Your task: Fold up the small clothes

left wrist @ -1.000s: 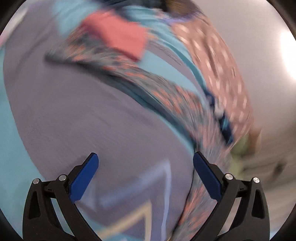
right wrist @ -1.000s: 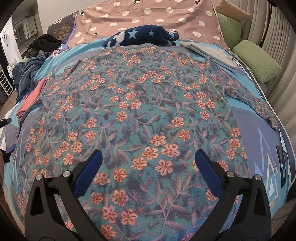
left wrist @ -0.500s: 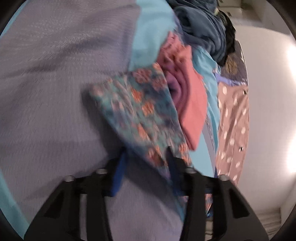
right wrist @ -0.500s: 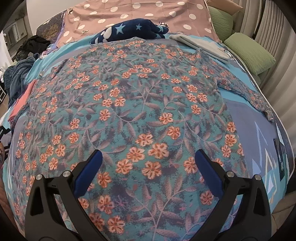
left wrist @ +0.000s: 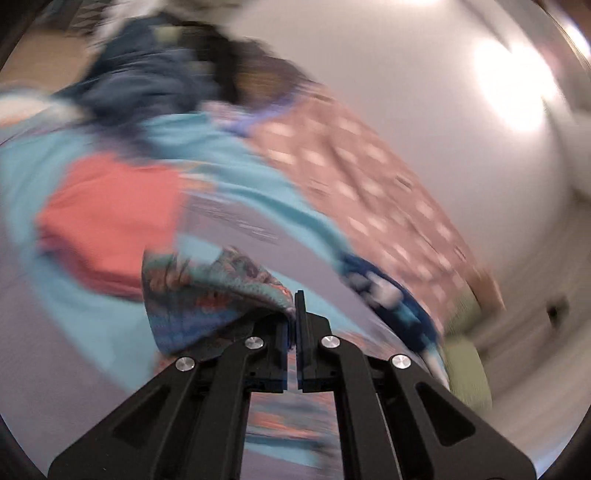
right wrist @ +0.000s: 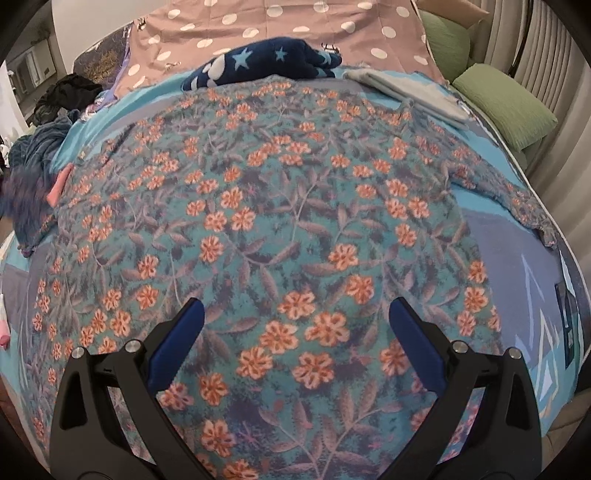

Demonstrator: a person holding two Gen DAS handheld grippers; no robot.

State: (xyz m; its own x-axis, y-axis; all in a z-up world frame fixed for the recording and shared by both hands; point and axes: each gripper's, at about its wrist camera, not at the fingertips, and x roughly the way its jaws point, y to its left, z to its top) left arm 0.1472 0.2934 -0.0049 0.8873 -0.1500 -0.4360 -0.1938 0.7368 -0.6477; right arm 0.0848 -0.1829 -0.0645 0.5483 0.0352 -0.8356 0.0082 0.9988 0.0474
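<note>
Two grippers: both in view, each seen from its own wrist camera
Left gripper (left wrist: 294, 314): jaws pressed together, pinching a bunched edge of the floral garment (left wrist: 207, 295), which drapes off to the left of the fingertips; this view is motion-blurred
Right gripper (right wrist: 295, 325): blue-padded fingers (right wrist: 177, 343) spread wide, nothing between them, hovering over the cloth
Floral garment in the right view (right wrist: 280, 229): teal fabric with orange flowers and grey leaves, spread flat across most of the bed, one sleeve (right wrist: 517, 199) reaching out toward the right edge
Bedsheet (right wrist: 517, 258): turquoise and grey-lilac with pale line patterns, showing around the garment
Coral folded cloth (left wrist: 114, 214): lying on the sheet beyond the pinched edge, to the left
Dark blue clothes pile (right wrist: 33, 170): heaped at the left edge of the bed
Grey folded cloth (right wrist: 406, 92): near the far right of the garment
Navy star-print item (right wrist: 266, 62): just past the garment's far edge
Polka-dot cover (right wrist: 295, 22): dusty pink with white spots, at the far end
Green pillows (right wrist: 506, 107): far right, beside the curtain (right wrist: 535, 48)
</note>
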